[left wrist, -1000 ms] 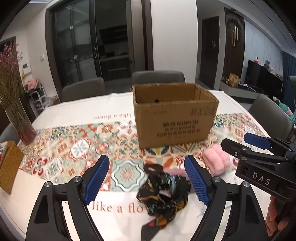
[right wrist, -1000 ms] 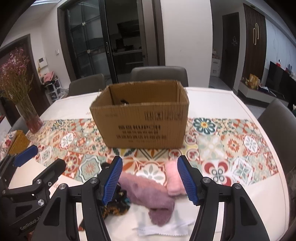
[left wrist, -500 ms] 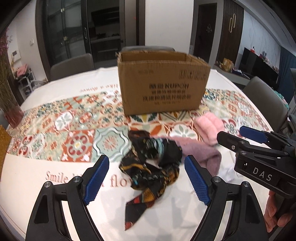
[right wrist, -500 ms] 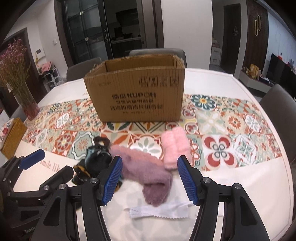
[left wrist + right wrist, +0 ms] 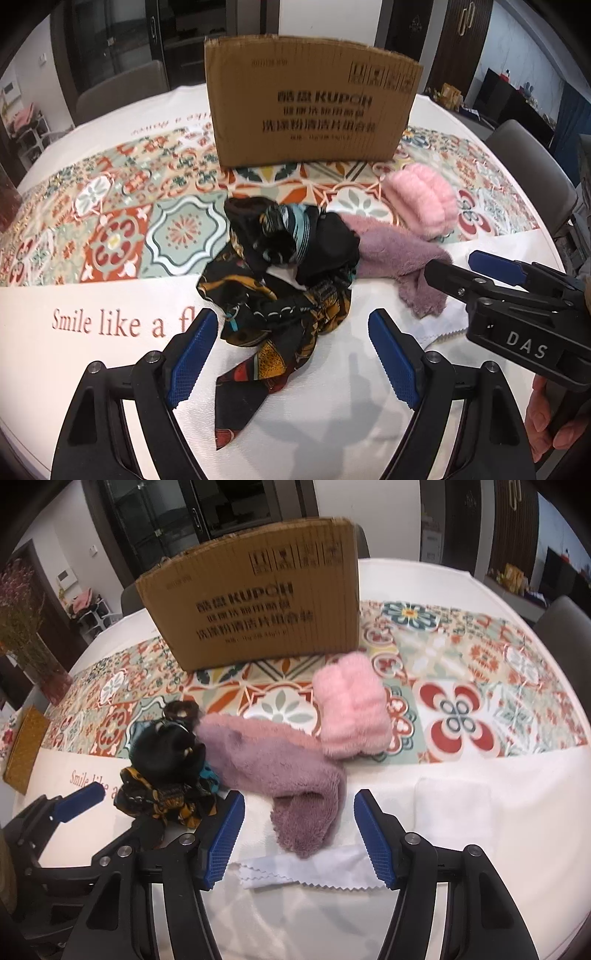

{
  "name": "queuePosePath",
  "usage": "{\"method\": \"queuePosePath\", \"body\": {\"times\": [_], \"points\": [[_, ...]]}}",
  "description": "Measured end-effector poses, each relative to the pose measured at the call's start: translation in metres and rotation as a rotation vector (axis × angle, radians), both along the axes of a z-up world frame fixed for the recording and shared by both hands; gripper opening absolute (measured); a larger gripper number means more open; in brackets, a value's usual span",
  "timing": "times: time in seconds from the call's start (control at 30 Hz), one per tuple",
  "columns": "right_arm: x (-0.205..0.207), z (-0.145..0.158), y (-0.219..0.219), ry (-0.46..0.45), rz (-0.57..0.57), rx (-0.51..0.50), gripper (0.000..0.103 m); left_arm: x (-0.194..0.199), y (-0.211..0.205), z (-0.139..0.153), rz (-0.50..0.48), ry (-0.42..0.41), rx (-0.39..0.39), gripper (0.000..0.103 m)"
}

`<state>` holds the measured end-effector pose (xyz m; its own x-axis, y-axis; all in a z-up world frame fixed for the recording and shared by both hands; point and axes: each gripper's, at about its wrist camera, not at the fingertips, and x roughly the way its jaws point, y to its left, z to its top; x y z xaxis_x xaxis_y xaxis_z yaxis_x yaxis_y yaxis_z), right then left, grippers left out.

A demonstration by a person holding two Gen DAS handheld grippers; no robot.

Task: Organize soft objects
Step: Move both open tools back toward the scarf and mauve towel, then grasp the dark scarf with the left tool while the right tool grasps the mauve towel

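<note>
A black patterned scarf pile (image 5: 288, 280) lies on the tablecloth, and my open, empty left gripper (image 5: 291, 358) hangs just in front of it. A mauve fuzzy cloth (image 5: 280, 771) lies to its right, with a pink fuzzy roll (image 5: 351, 716) behind it. My open, empty right gripper (image 5: 299, 838) frames the near end of the mauve cloth. The scarf pile shows at the left of the right wrist view (image 5: 166, 775). The cardboard box (image 5: 310, 114) stands behind the soft things.
A thin white cloth with a zigzag edge (image 5: 306, 867) lies under the right gripper, and a folded white cloth (image 5: 454, 805) lies to its right. A vase of dried flowers (image 5: 40, 657) and a woven yellow item (image 5: 22, 753) sit at the left. Chairs ring the table.
Both grippers have dropped lower and moved closer to the soft things. The box interior is no longer visible. Both stayed open.
</note>
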<state>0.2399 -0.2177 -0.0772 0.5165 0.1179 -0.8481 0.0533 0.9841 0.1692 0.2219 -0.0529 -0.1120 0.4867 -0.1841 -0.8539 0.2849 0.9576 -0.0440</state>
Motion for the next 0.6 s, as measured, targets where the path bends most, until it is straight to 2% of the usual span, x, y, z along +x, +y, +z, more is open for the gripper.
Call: {"method": "queuePosePath", "body": {"times": [0.37,0.6], "points": [[0.016,-0.028,-0.003,0.07,0.0,0.039,0.063,0.02,-0.005,-0.026,-0.003,0.053,0.002,0.084],[0.026,-0.034,0.002,0.068,0.004,0.043,0.063,0.035,-0.004,-0.042,0.024,0.072,0.014,0.084]]}}
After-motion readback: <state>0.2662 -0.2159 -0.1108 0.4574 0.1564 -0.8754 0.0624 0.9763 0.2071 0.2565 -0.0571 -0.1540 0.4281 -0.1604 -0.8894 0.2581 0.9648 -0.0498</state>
